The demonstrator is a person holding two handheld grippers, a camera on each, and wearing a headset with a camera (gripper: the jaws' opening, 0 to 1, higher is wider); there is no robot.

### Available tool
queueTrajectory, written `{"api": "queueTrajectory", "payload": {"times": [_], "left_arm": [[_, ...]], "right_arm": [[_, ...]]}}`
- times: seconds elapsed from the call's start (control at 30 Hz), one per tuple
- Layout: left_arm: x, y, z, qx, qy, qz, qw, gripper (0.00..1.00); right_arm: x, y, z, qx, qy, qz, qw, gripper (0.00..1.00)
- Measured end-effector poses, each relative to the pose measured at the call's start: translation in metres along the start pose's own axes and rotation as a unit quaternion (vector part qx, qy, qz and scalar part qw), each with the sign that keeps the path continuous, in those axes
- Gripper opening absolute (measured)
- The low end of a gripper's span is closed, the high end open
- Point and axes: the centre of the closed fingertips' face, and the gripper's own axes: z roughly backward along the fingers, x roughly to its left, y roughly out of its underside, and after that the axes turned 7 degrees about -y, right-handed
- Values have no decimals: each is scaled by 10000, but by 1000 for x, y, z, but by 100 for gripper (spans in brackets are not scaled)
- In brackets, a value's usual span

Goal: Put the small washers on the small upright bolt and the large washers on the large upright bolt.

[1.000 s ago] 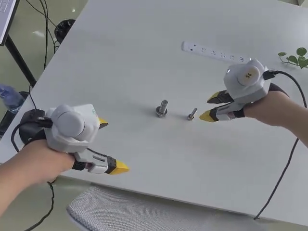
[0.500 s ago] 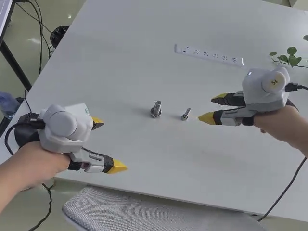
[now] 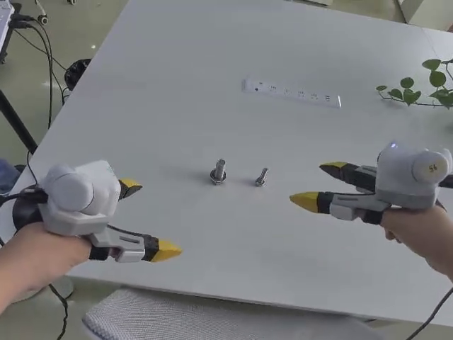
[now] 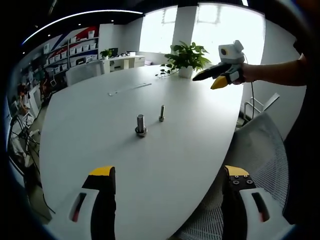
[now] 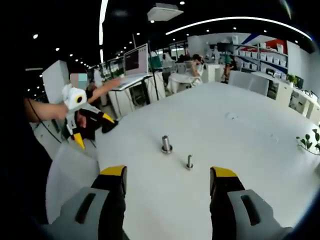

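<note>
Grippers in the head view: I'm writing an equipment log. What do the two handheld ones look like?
Both the left gripper and right gripper have rounded light-grey plastic housings, black jaws and yellow pointed tips. The right one carries a round label with digits too small to read. A black cable trails below it.

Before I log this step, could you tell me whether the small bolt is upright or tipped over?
Upright: the small bolt stands on end on the white table, shaft pointing up, in both gripper views.
</note>
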Motion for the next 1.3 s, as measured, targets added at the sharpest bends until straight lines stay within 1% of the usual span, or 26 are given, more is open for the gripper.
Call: {"api": "queueTrajectory", "payload": {"times": [0.2, 0.33, 0.4, 0.5, 0.53, 0.63, 0.73, 0.83, 0.9, 1.0, 1.03, 1.07, 1.1, 1.2, 1.3], "left_arm": [[-3, -1, 6, -101, -41, 189, 9998, 88], [-7, 0, 10, -142, -49, 264, 9995, 88], [-8, -1, 12, -187, -42, 350, 9992, 88], [-9, -2, 14, -263, -48, 447, 9986, 89], [-9, -3, 15, -286, -41, 522, 9982, 89], [-11, -5, 18, -328, -41, 540, 9980, 90], [-15, -6, 19, -374, 13, 534, 9979, 92], [-16, -7, 18, -425, 46, 627, 9971, 93], [-17, -7, 17, -470, 75, 680, 9965, 94], [-19, -5, 17, -450, 97, 715, 9964, 95], [-20, -6, 17, -468, 87, 721, 9963, 96], [-20, -7, 17, -490, 74, 719, 9962, 96], [-19, -6, 17, -488, 55, 727, 9961, 96], [-21, -3, 16, -458, 31, 710, 9964, 98], [-24, 3, 13, -382, 61, 703, 9968, 98]], "right_arm": [[16, 15, 12, -126, 20, -57, 9999, 75], [23, 27, 16, -201, 67, -151, 9997, 79], [27, 30, 17, -228, 71, -160, 9996, 81], [32, 33, 19, -289, 65, -204, 9994, 85], [32, 34, 20, -323, 84, -209, 9992, 86], [36, 33, 21, -479, 75, -203, 9986, 91], [38, 37, 21, -534, 15, -234, 9983, 94], [43, 44, 19, -453, -43, -209, 9987, 97], [46, 48, 20, -465, -70, -193, 9987, 100], [48, 56, 21, -459, -125, -305, 9984, 100], [47, 59, 20, -424, -113, -335, 9985, 100], [46, 66, 21, -292, -77, -334, 9990, 100], [46, 68, 21, -257, -51, -298, 9992, 100], [43, 72, 22, -238, -13, -323, 9992, 100], [40, 72, 26, -294, 68, -379, 9988, 100]]}}
